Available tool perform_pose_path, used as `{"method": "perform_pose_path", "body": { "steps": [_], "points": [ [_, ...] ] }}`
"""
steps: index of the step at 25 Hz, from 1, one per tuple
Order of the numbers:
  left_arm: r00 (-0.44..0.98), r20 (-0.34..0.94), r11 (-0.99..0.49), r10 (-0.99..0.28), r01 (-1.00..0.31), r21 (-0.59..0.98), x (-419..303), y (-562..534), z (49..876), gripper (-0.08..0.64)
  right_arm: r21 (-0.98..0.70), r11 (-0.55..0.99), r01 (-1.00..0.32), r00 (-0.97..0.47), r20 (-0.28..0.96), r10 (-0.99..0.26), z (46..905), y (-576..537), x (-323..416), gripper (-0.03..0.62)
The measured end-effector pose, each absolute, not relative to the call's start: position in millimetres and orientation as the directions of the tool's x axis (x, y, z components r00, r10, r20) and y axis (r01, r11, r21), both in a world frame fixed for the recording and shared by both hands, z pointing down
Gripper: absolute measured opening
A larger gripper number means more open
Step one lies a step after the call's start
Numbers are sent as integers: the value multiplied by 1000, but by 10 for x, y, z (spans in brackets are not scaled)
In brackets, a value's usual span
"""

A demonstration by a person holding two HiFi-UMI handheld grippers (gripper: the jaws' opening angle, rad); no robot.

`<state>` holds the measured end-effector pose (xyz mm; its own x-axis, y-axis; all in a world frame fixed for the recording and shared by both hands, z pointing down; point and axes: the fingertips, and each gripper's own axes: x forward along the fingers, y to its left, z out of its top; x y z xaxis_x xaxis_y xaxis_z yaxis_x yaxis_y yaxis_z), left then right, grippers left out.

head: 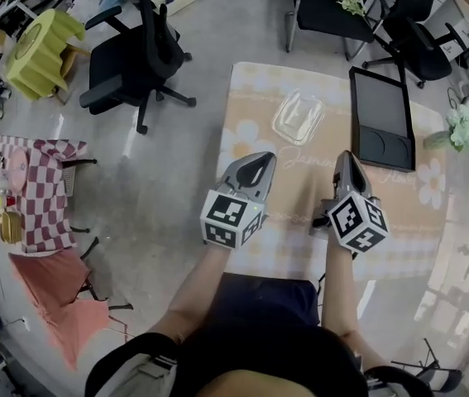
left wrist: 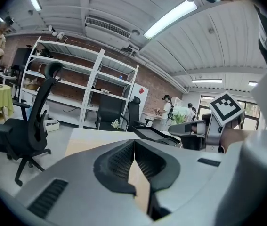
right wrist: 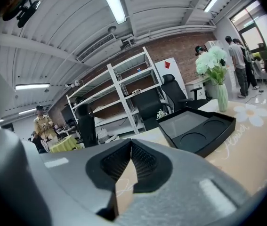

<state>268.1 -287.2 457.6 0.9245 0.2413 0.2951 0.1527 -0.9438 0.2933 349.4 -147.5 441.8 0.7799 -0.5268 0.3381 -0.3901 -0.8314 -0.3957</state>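
My left gripper (head: 263, 157) hovers over the near half of a table (head: 292, 238) covered in a beige flower-print cloth. Its jaws are shut with nothing between them (left wrist: 133, 144). My right gripper (head: 346, 155) hangs beside it to the right, also shut and empty (right wrist: 131, 146). A clear plastic container (head: 298, 116) lies on the cloth beyond the left gripper. A black tray (head: 381, 116) with a round recess sits ahead of the right gripper and shows close in the right gripper view (right wrist: 197, 128). Neither gripper touches either thing.
White flowers in a vase (head: 468, 126) stand at the table's right edge. Black office chairs (head: 139, 52) stand to the left and behind the table (head: 333, 7). A checked table (head: 40, 193) and a yellow stool (head: 40, 50) are far left. People stand in the background.
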Motion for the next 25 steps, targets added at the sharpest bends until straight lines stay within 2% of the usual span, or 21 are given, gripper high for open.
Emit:
{"method": "perform_pose_path", "body": {
  "steps": [22, 25],
  "points": [
    [895, 372, -947, 246, 139, 290, 3462, -2955, 4963, 12, -443, -850, -285, 726, 479, -493, 5175, -1757, 4140, 6],
    [892, 382, -948, 242, 134, 288, 3495, -2969, 5010, 12, -450, -847, -283, 709, 497, -501, 5269, -1814, 4185, 26]
  ]
}}
